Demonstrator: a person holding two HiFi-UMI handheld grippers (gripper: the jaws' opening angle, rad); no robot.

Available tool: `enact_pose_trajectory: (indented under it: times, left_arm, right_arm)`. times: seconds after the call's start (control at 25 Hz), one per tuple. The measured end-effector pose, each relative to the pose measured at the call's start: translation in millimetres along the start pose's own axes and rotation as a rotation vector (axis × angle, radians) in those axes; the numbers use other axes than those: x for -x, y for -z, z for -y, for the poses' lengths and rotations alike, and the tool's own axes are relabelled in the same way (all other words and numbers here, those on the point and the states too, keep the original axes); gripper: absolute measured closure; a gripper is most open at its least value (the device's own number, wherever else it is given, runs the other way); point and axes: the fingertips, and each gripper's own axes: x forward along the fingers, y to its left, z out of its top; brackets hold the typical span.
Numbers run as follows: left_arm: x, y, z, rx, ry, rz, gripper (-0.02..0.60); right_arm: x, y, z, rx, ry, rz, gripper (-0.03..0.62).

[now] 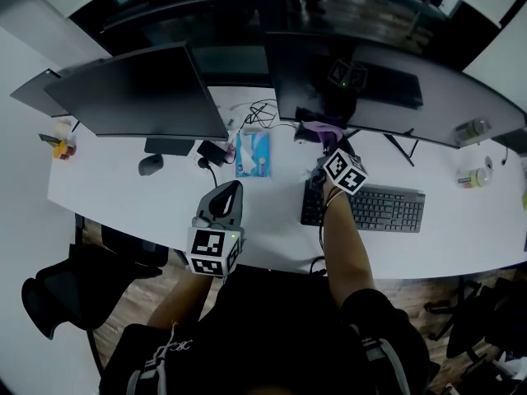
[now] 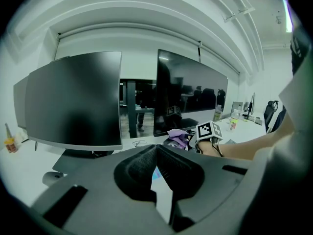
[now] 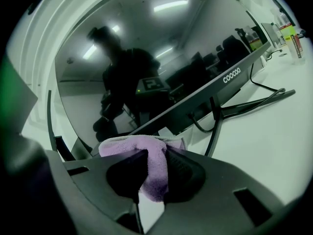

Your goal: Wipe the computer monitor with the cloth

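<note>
A long white desk (image 1: 115, 192) carries two dark screens side by side. The larger, the curved computer monitor (image 1: 370, 85) on the right, is switched off and glossy. In the right gripper view its panel (image 3: 146, 53) mirrors ceiling lights and a dark figure holding a marker cube, which the head view does not show, and its thin stand legs (image 3: 254, 96) splay over the desk. The second monitor (image 1: 140, 89) stands to the left, also black. A dark keyboard (image 1: 379, 208) lies in front of the curved screen.

The right gripper (image 1: 324, 144) reaches over the keyboard's left end to the monitor's lower edge, and its jaws are clamped on the cloth (image 3: 146, 153). The cloth is a soft, fuzzy lilac wad bulging above the pads. It sits right at the bottom bezel, perhaps touching it, though the head view (image 1: 319, 128) is too small to say.

The left gripper (image 2: 156, 150) hangs near the desk's front edge, its jaw tips together with nothing between them. A blue packet (image 1: 253, 155) lies flat between the monitors, and a grey mouse (image 1: 151, 164) lies below the second monitor
</note>
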Motion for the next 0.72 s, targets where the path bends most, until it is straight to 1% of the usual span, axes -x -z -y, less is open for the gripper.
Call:
enact_pose_trajectory:
  times: [0.24,0.4,0.6,0.72]
  left_arm:
    - [-17.9,-5.8,16.3,-0.013,0.032,-0.003,0.568]
    - [-29.7,-9.7,25.7,-0.019,0.051,-0.003,0.568]
    - [-43.2,-12.5,38.9,-0.028,0.078,-0.005,0.568]
    - [-50.5,-13.7,49.5,-0.033,0.095,-0.008,0.568]
  right_arm:
    - [5.2,-13.0,21.6,-0.001,-0.002,0.018,0.503]
    - [8.7,-21.7,33.7,0.046,-0.006,0.021,0.508]
    - [17.7,-39.1,63.8,0.052,0.034,0.041,0.514]
    - [21.8,-46.5,76.7,0.072,0.038,0.039,0.516]
